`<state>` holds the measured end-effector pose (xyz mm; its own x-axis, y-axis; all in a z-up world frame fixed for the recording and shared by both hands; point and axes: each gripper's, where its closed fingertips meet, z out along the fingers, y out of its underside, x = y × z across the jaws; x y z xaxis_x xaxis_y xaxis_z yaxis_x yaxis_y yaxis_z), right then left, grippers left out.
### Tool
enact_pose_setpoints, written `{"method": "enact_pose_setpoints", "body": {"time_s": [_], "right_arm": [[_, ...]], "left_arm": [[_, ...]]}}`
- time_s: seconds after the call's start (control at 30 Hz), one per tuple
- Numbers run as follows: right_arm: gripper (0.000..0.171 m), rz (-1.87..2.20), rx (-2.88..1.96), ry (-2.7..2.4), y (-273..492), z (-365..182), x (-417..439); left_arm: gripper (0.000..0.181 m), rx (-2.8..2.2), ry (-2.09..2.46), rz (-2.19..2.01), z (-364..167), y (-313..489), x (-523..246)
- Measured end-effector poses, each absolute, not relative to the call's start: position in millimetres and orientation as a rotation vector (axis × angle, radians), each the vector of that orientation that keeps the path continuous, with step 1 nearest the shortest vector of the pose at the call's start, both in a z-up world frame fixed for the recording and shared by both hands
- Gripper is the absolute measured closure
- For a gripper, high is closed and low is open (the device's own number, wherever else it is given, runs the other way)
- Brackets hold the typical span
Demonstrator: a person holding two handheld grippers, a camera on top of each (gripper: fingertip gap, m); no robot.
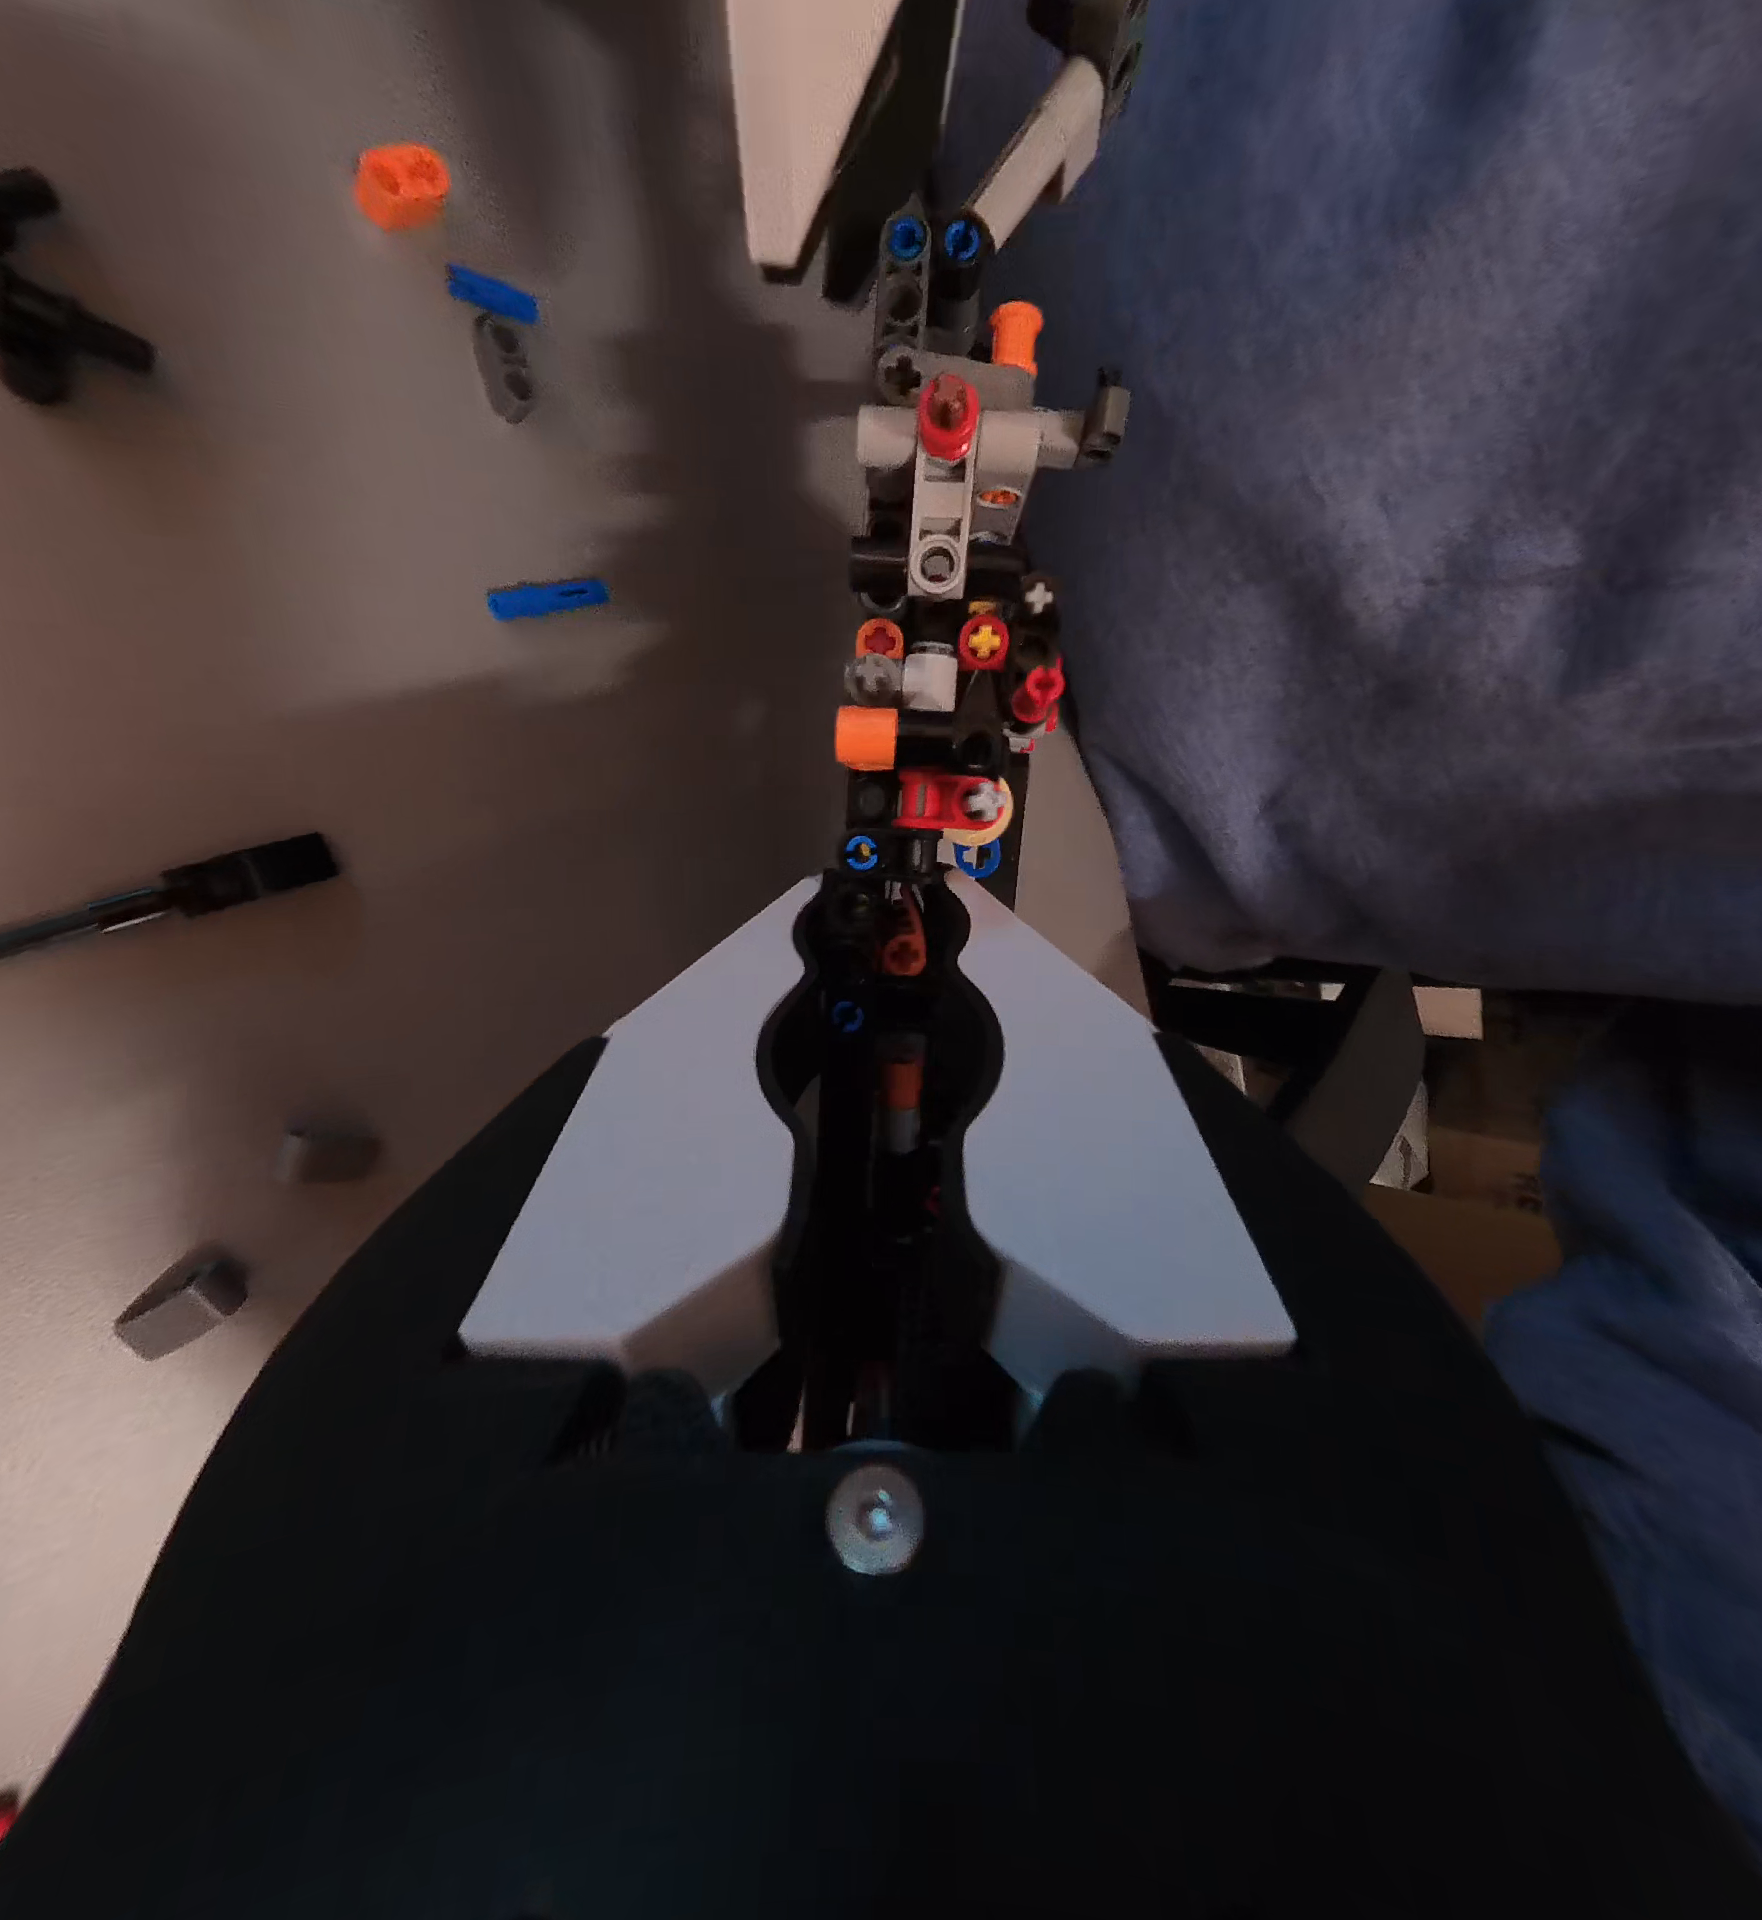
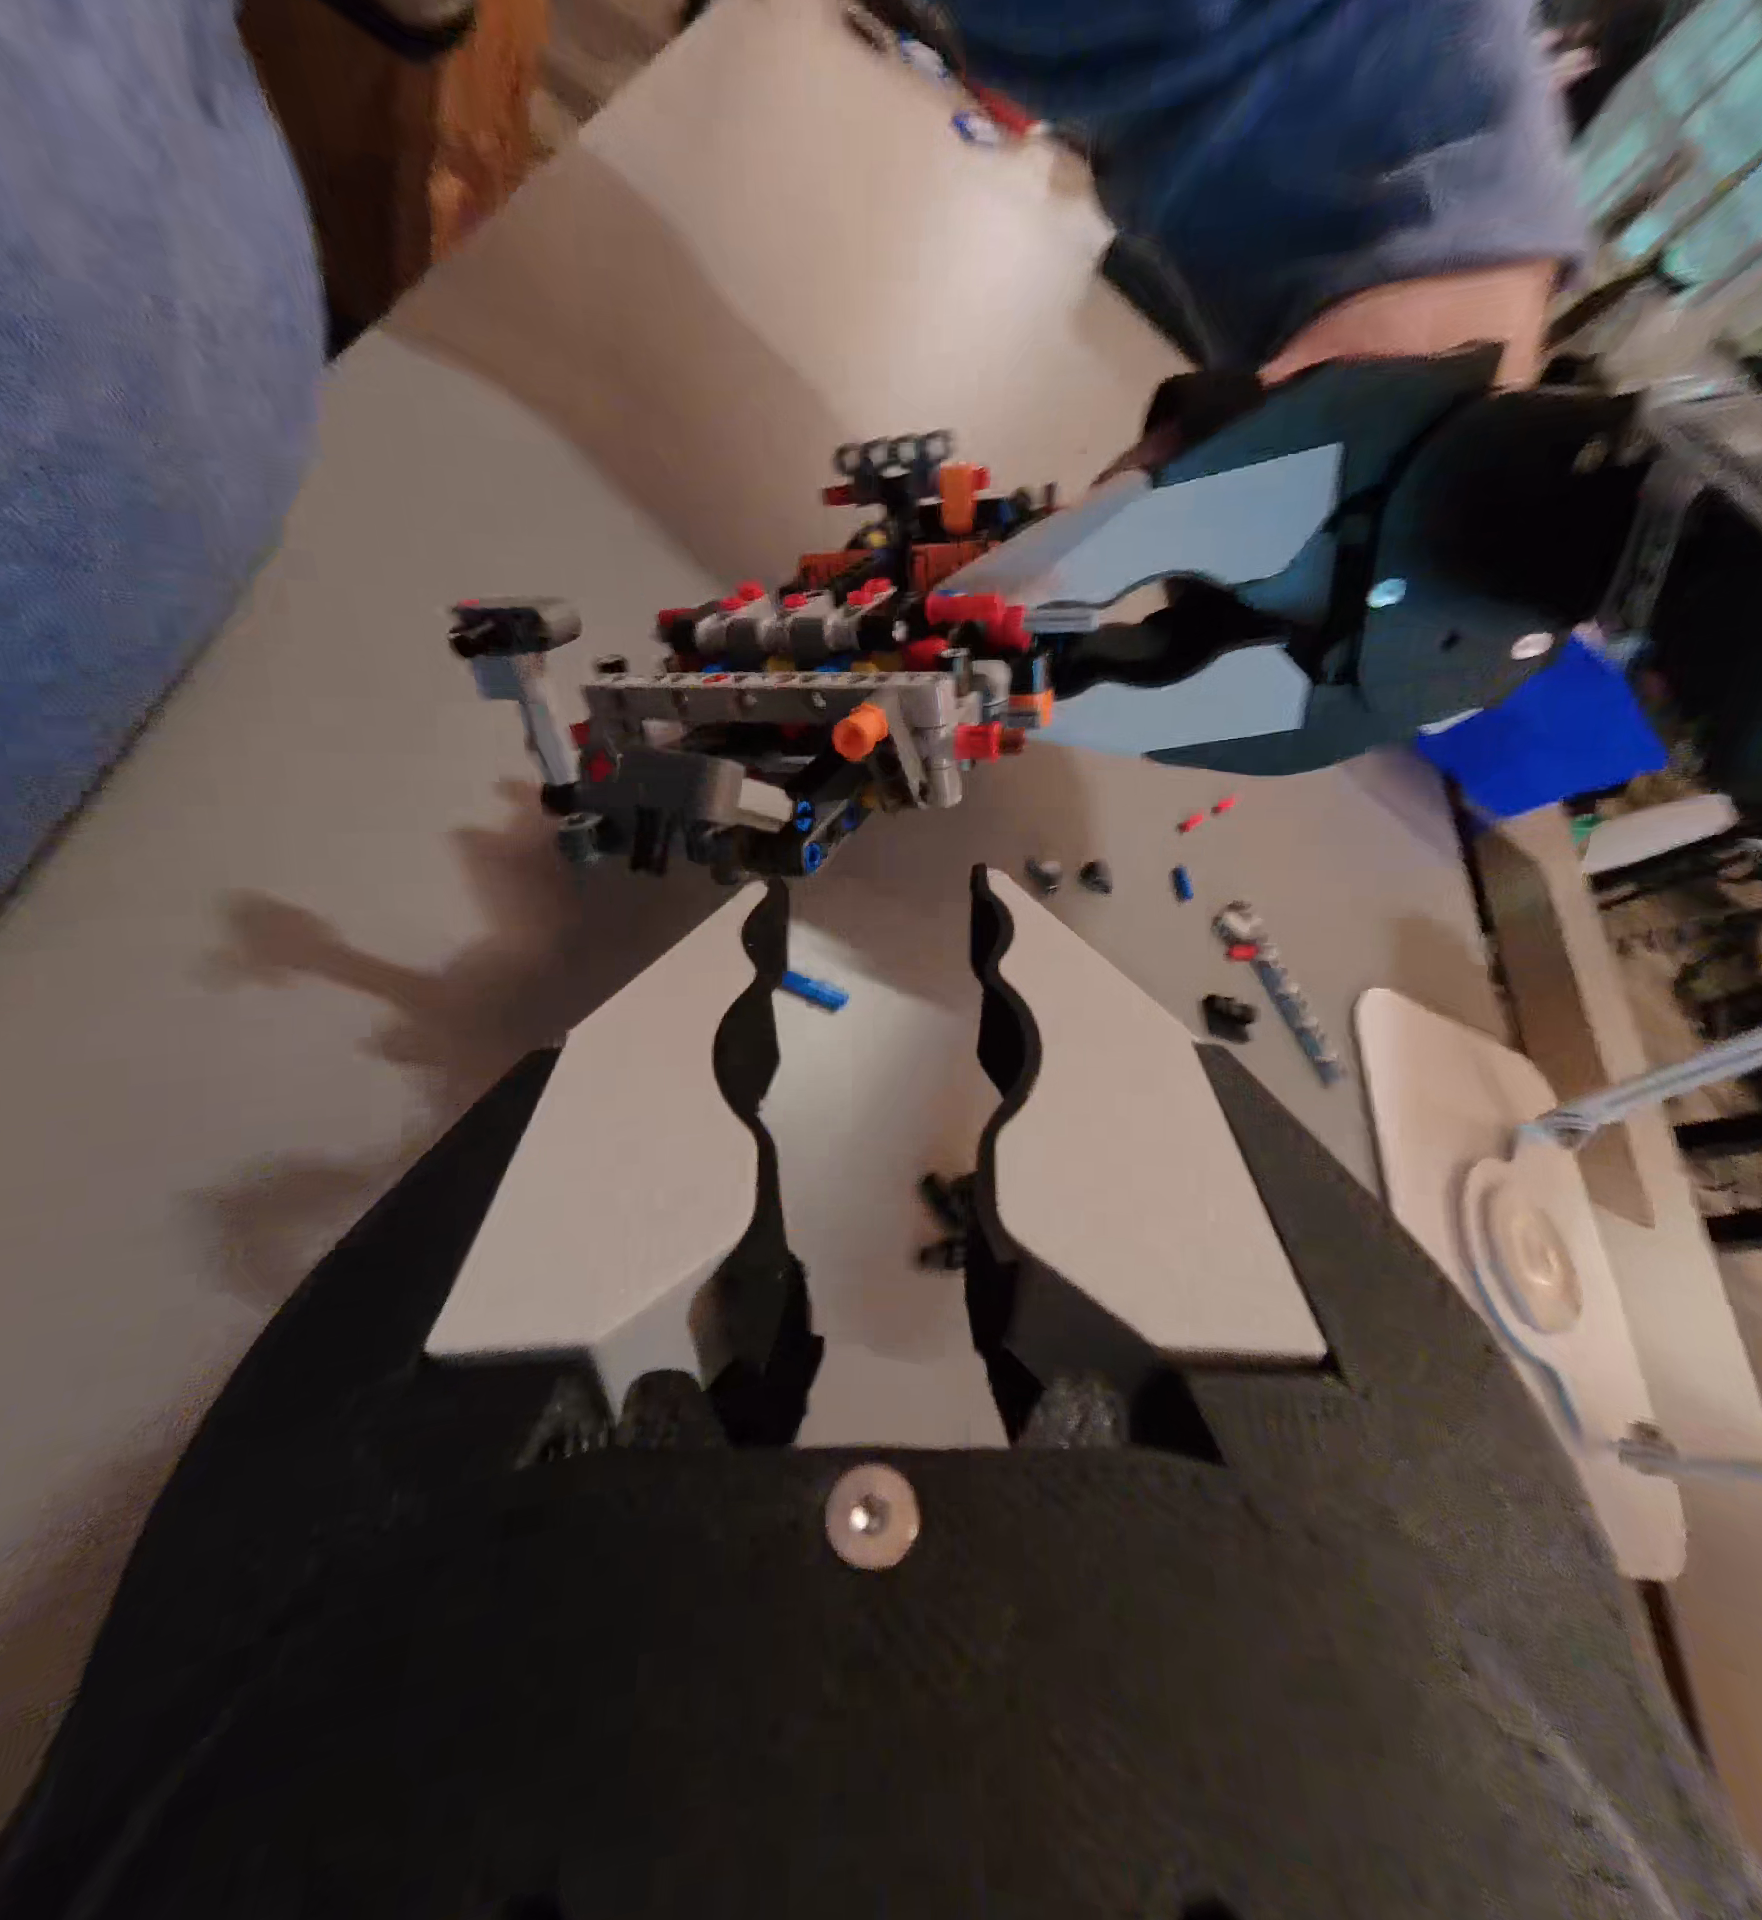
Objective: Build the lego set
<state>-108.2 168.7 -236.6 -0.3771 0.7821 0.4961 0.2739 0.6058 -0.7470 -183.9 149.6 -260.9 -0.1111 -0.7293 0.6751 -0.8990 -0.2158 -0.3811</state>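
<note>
The lego model (image 1: pixel 944 582) is a long assembly of black, grey, red and orange technic parts. My left gripper (image 1: pixel 892 883) is shut on its near end and holds it above the white table (image 1: pixel 441 790). In the right wrist view the model (image 2: pixel 773 696) hangs in the air, held at its right end by the left gripper (image 2: pixel 1038 665). My right gripper (image 2: pixel 872 883) is open and empty, its tips just below the model. A blue pin (image 2: pixel 812 989) lies on the table between its fingers.
Loose parts lie on the table: an orange connector (image 1: pixel 401 185), blue pins (image 1: pixel 548 600), grey pieces (image 1: pixel 181 1301), a black axle tool (image 1: pixel 129 904). A grey beam (image 2: pixel 1277 987) and small pins (image 2: pixel 1064 875) lie right. A blue sleeve (image 1: pixel 1479 468) fills the right side.
</note>
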Motion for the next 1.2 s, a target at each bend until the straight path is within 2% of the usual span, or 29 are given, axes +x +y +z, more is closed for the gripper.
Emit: {"method": "enact_pose_setpoints", "body": {"time_s": [0.03,0.1,0.33,0.43,0.7,0.83,1.0,1.2], "right_arm": [[0.141,0.719,-0.814,-1.925,166.1,-232.1,-108.8],[0.146,0.785,-0.775,-1.911,158.0,-220.0,-108.7],[0.135,0.885,-0.687,-1.866,144.5,-189.5,-109.3],[0.118,1.034,-0.694,-1.85,140.8,-177.6,-104.9],[0.072,1.072,-0.666,-1.804,119.0,-175.9,-115.6],[0.072,1.084,-0.667,-1.71,116.6,-162.5,-117.5],[0.085,1.07,-0.65,-1.746,113.5,-166.7,-119.2],[0.086,1.052,-0.626,-1.773,112.2,-165.4,-117.0]], "left_arm": [[0.168,1.942,-1.819,1.259,-258.6,148.9,-183.1],[0.168,1.902,-1.816,1.342,-251.7,144.1,-181.7],[0.168,1.787,-1.804,1.63,-230.6,133.2,-170.9],[0.168,1.753,-1.795,1.739,-224.8,131.3,-167.0],[0.168,1.675,-1.765,2.002,-206.4,130.3,-161.6],[0.168,1.65,-1.759,2.073,-203.0,126.6,-159.8],[0.168,1.624,-1.75,2.095,-208.2,123.1,-155.9],[0.168,1.594,-1.753,2.119,-207.5,122.5,-152.4]]}}
